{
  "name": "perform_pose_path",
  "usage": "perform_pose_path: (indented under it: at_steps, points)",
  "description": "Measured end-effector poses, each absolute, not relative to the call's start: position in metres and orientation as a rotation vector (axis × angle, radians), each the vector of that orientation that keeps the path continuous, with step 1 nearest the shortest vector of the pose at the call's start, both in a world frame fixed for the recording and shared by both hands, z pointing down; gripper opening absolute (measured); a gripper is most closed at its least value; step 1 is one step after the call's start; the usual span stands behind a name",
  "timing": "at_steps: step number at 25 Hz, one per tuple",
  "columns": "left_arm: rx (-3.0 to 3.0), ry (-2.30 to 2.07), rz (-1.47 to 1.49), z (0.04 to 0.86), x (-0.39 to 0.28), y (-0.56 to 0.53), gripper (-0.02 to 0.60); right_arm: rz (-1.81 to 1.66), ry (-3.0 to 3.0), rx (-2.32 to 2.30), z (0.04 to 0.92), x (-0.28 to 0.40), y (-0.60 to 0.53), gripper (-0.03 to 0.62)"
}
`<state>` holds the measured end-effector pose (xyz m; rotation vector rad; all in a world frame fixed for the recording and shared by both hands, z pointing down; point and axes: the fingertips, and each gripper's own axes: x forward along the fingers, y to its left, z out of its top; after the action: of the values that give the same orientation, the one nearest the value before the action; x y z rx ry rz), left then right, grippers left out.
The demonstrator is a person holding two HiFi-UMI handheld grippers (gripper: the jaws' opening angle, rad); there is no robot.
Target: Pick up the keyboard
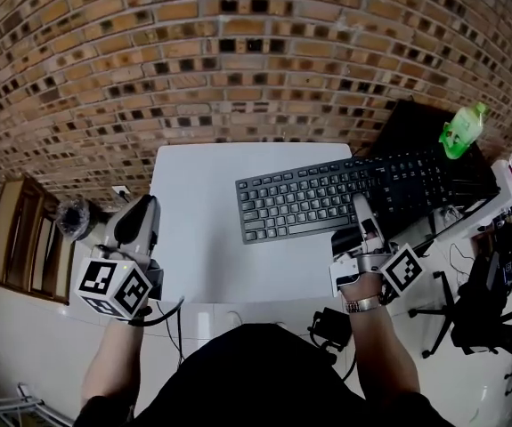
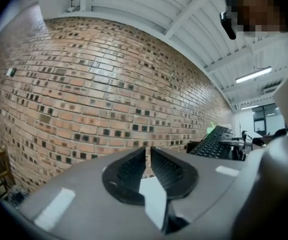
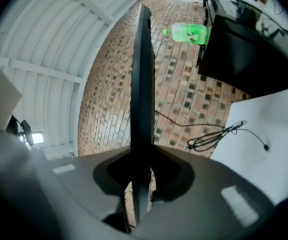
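A black keyboard [image 1: 327, 198] hangs over the right half of the white table [image 1: 202, 238], its right end reaching past the table's edge. My right gripper [image 1: 360, 207] is shut on its near long edge. In the right gripper view the keyboard [image 3: 142, 84] shows edge-on as a thin dark blade that runs up from between the jaws of my right gripper [image 3: 139, 169]. My left gripper [image 1: 142, 221] is beside the table's left edge, well apart from the keyboard. In its own view my left gripper [image 2: 148, 156] has its pads almost together with nothing between them, and the keyboard [image 2: 214, 140] is far off to the right.
A green bottle [image 1: 462, 130] and a black screen [image 1: 411, 118] stand behind the keyboard's right end. A thin cable [image 3: 219, 136] trails off the table's corner. A brick wall [image 1: 238, 52] runs behind the table. An office chair [image 1: 478, 301] is at the right, wooden furniture [image 1: 15, 229] at the left.
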<state>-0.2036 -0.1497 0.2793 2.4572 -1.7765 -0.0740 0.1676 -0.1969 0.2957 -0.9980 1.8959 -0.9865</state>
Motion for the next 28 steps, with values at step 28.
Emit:
perform_pose_path:
  at_steps: [28]
  points:
    - [2.519, -1.885, -0.062, 0.269, -0.21, -0.145, 0.005, -0.895, 1.915, -0.935, 0.262, 0.143, -0.182, 0.066]
